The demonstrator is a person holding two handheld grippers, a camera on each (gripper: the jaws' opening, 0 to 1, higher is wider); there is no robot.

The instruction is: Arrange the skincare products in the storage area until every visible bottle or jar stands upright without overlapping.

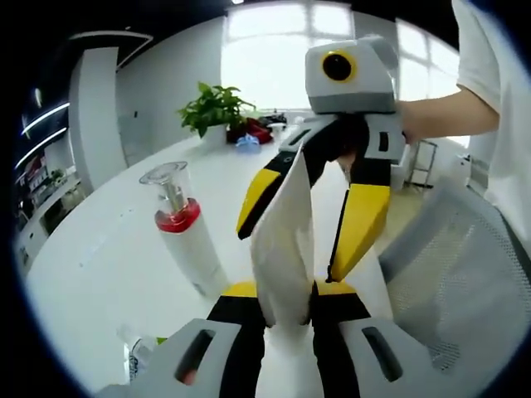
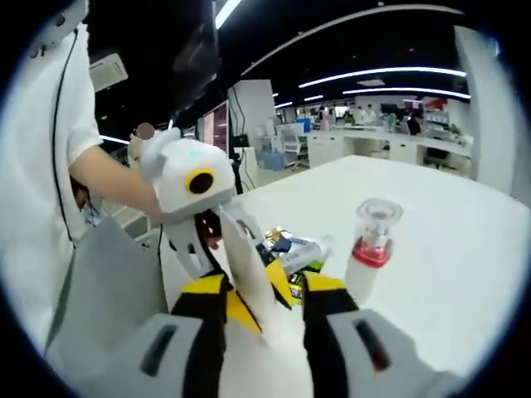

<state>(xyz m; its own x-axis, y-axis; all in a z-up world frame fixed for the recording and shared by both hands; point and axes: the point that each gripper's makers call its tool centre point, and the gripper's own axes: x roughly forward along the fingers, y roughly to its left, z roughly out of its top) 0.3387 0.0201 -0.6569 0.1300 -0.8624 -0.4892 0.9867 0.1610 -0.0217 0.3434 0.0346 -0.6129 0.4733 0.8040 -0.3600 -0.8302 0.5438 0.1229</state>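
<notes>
Above a white table (image 1: 108, 249), in the left gripper view, we hold the left gripper (image 1: 286, 303) with its yellow-tipped jaws clenched on the lower end of a white tube (image 1: 286, 240). The right gripper (image 1: 307, 232) reaches in from the upper right, tilted downward, its jaws spread either side of the same tube; whether they press on it we cannot tell. A bare forearm (image 1: 440, 112) and a white sleeve (image 1: 485, 58) trail behind it.

To the left of the tube, a white pump bottle (image 1: 184, 232) with a red collar and clear cap stands upright on the table, apart from both grippers. A potted plant (image 1: 214, 108) sits far back.

In the right gripper view, small packets (image 2: 294, 253) lie on the table behind the tube.
</notes>
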